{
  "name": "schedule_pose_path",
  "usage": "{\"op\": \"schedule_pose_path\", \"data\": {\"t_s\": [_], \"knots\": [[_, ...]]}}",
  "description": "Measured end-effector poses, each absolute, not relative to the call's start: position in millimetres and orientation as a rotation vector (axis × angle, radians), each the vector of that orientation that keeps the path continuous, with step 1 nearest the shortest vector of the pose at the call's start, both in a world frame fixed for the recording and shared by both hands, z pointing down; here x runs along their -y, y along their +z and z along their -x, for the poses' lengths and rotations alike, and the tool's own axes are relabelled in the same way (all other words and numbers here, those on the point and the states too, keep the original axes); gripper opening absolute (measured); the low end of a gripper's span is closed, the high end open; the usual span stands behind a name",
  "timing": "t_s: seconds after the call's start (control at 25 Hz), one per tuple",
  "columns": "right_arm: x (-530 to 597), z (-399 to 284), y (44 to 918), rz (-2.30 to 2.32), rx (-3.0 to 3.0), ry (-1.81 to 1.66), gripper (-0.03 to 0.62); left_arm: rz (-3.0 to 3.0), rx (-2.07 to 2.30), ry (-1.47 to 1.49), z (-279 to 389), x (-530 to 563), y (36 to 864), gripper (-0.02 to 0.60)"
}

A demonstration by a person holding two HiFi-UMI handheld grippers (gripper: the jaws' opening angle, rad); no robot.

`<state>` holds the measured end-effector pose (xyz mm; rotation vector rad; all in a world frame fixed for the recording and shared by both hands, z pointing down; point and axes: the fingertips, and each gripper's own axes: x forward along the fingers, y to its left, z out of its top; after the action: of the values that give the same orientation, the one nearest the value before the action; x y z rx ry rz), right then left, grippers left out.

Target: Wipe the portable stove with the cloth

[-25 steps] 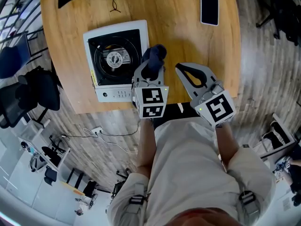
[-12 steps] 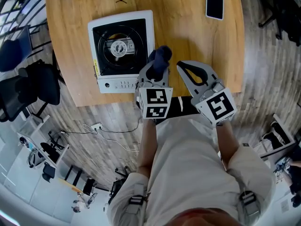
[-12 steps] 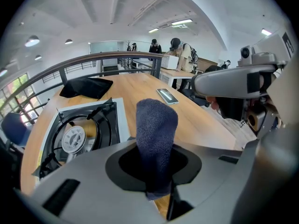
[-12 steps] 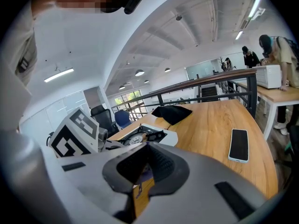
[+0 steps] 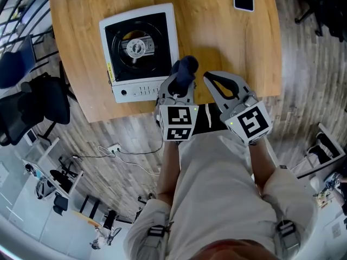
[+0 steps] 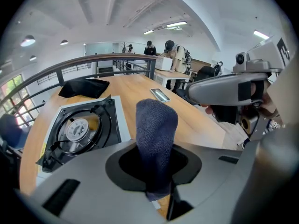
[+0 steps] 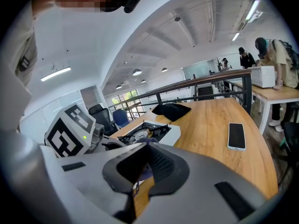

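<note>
Counter (image 5: 227,31): the portable stove (image 5: 138,47) is set here.
Left hand-held gripper (image 5: 181,85): squeezed on the cloth (image 5: 186,68), beside the stove.
Right hand-held gripper (image 5: 210,79): closed, empty.
Tip: the cloth should be pressed flat.

The portable stove (image 5: 140,50) has a white casing, black top and round burner. It lies flat on the table's (image 5: 227,42) near-left part, controls facing near. The cloth (image 5: 186,69), dark blue and bunched upright, is clamped in the left gripper (image 5: 181,85), just right of the stove.
</note>
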<state>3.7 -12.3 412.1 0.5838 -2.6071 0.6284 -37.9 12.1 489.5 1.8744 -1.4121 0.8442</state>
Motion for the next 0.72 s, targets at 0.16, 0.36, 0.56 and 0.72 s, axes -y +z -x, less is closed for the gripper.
{"op": "schedule_pose_path", "data": {"t_s": [0.16,0.36,0.56,0.72], "knots": [[-2,-4,410,-0.6,2.606,0.62,0.021,-1.907,1.405,0.835,36,-25,480,0.094],[-18,-3,405,-0.62,2.612,0.603,0.021,-1.944,1.399,0.818,36,-38,469,0.094],[-29,-3,397,-0.653,2.614,0.591,0.021,-2.002,1.395,0.795,33,-46,451,0.094],[-34,-2,391,-0.672,2.624,0.566,0.021,-2.051,1.395,0.775,31,-47,434,0.094]]}}
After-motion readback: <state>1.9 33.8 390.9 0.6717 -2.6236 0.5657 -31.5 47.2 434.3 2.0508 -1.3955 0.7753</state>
